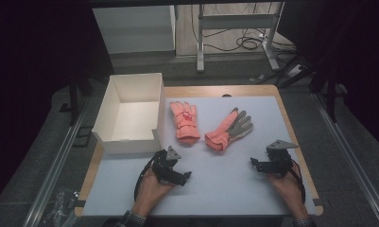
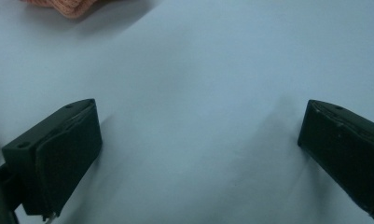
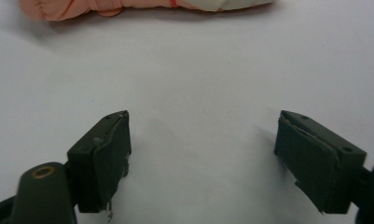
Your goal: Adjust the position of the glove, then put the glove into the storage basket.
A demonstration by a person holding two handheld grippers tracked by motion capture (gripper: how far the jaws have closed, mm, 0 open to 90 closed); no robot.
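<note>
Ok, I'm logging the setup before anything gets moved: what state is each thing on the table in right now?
White box: open on top, nothing inside, upright at the table's left edge.
Left glove: lying flat, back up, untouched.
Right glove: lying flat, grey palm up, cuff bunched, untouched.
Left tool: open, holding nothing, low over the mat.
Right tool: open, holding nothing, low over the mat.

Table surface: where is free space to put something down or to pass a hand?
The white mat is bare between the left tongs and right tongs, both open, and right of the grey-palmed glove. The box is empty inside. It is crowded where the orange glove lies close beside the box and the other glove.
</note>
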